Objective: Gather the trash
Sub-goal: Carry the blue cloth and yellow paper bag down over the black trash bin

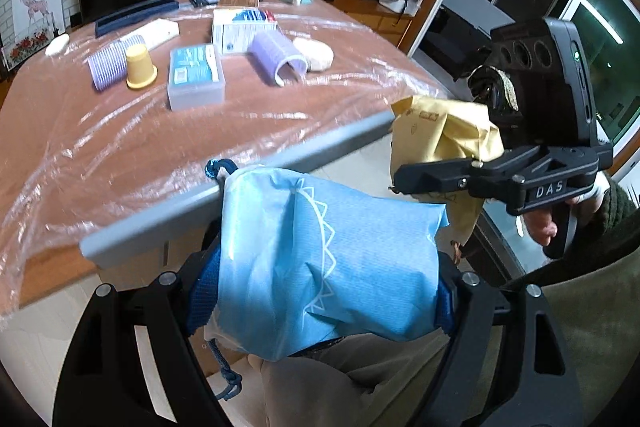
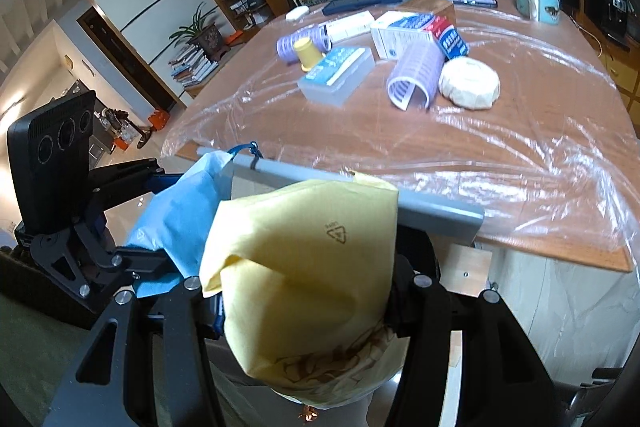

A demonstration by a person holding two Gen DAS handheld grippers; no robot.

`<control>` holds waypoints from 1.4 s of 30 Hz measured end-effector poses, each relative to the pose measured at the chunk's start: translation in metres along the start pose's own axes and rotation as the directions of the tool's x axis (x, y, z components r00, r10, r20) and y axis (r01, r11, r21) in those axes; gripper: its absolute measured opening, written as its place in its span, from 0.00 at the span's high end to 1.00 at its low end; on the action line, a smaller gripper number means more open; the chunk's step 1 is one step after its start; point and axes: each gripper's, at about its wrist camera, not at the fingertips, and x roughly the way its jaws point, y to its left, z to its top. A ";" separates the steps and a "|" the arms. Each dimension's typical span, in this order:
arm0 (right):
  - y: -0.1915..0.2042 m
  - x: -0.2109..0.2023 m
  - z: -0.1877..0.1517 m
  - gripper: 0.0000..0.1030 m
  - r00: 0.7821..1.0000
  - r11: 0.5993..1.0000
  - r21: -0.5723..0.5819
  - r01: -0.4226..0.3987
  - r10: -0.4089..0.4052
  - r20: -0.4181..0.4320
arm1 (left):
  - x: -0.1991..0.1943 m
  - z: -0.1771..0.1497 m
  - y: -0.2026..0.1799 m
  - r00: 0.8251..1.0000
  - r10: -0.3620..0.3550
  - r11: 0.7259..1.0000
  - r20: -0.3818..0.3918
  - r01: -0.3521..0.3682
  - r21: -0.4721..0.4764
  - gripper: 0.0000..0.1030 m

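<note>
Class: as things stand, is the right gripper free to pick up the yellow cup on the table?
Probably not: the right gripper is shut on a yellow bag; the yellow cup stands untouched.

text: "DAS" | on: right gripper [image 1: 400,183] linkage

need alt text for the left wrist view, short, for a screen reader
The left hand-held gripper is shut on a light blue drawstring bag just off the grey-edged wooden table. To its right, the right hand-held gripper clamps a crumpled yellow paper bag. Purple hair rollers, a yellow cup and small boxes lie on the clear plastic sheet covering the table.
</note>
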 end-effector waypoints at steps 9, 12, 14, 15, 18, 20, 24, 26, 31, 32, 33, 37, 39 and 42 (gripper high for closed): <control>-0.004 0.019 -0.012 0.47 0.999 1.000 0.004 0.006 -0.006 -0.045 | 0.024 -0.017 0.002 0.999 0.019 1.000 -0.050 -0.019 -0.015 0.20; -0.006 0.026 -0.014 0.47 0.999 1.000 0.007 0.010 -0.009 -0.051 | 0.031 -0.019 0.004 0.998 0.028 0.999 -0.062 -0.030 -0.025 0.20; -0.008 0.031 -0.015 0.47 0.998 1.000 0.012 0.009 -0.008 -0.055 | 0.036 -0.021 0.007 0.997 0.034 0.999 -0.071 -0.037 -0.030 0.20; -0.008 0.034 -0.016 0.47 0.998 1.000 0.015 0.008 -0.007 -0.058 | 0.038 -0.021 0.007 0.997 0.036 0.999 -0.074 -0.039 -0.031 0.20; -0.011 0.042 -0.015 0.47 0.998 1.000 0.027 0.008 -0.006 -0.065 | 0.044 -0.023 0.010 0.995 0.046 0.998 -0.085 -0.049 -0.032 0.20; -0.012 0.048 -0.014 0.47 0.998 0.999 0.037 0.008 -0.006 -0.068 | 0.051 -0.022 0.013 0.994 0.050 0.998 -0.094 -0.054 -0.036 0.20; -0.015 0.058 -0.013 0.47 0.997 0.999 0.050 0.018 -0.015 -0.076 | 0.060 -0.024 0.017 0.992 0.060 0.997 -0.110 -0.064 -0.040 0.20; -0.016 0.064 -0.011 0.47 0.997 0.998 0.057 0.022 -0.017 -0.081 | 0.063 -0.024 0.019 0.991 0.061 0.997 -0.117 -0.067 -0.043 0.20; -0.019 0.076 -0.013 0.47 0.994 0.998 0.063 0.028 -0.021 -0.103 | 0.072 -0.026 0.025 0.988 0.065 0.996 -0.139 -0.073 -0.048 0.20; -0.019 0.079 -0.014 0.47 0.994 0.997 0.065 0.031 -0.023 -0.108 | 0.074 -0.026 0.026 0.988 0.067 0.996 -0.142 -0.075 -0.046 0.20; -0.020 0.080 -0.014 0.47 0.994 0.997 0.069 0.031 -0.023 -0.111 | 0.076 -0.026 0.027 0.987 0.068 0.996 -0.146 -0.075 -0.046 0.20; -0.022 0.085 -0.014 0.47 0.993 0.996 0.085 0.036 -0.026 -0.119 | 0.084 -0.026 0.032 0.985 0.074 0.996 -0.158 -0.082 -0.044 0.20; -0.026 0.087 -0.015 0.47 0.992 0.995 0.087 0.042 -0.031 -0.121 | 0.087 -0.025 0.035 0.983 0.076 0.996 -0.166 -0.084 -0.043 0.20; -0.030 0.091 -0.016 0.47 0.991 0.995 0.090 0.049 -0.038 -0.125 | 0.093 -0.022 0.035 0.981 0.081 0.996 -0.177 -0.088 -0.035 0.20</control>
